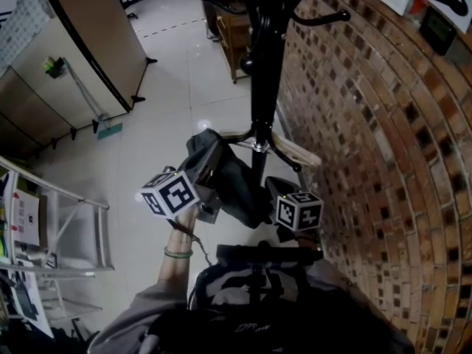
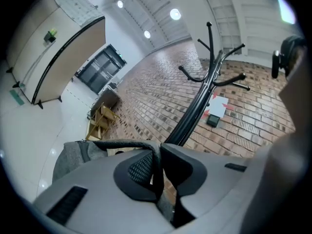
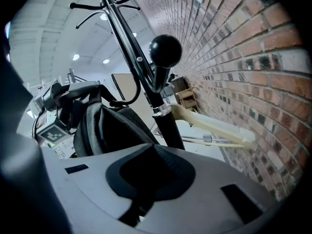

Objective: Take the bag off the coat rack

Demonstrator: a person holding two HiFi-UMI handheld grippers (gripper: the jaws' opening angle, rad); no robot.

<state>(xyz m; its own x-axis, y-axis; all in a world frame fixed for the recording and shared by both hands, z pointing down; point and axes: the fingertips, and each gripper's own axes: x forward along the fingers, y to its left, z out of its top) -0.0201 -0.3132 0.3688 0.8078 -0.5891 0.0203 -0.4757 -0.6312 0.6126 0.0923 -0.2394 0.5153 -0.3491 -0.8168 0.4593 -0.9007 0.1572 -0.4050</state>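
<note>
The left tongs clamp the backpack strap; the right tongs sit together, empty; lifting it clear of the coat rack seemingly remains

The dark grey bag (soft, slumped) hangs close against the upright black coat rack.

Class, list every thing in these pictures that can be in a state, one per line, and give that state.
coat rack, upright.
bag, held by its strap beside the coat rack; whether it is off the hook, cannot tell.
left gripper, fingers shut on the strap.
right gripper, fingers shut, empty.
</note>
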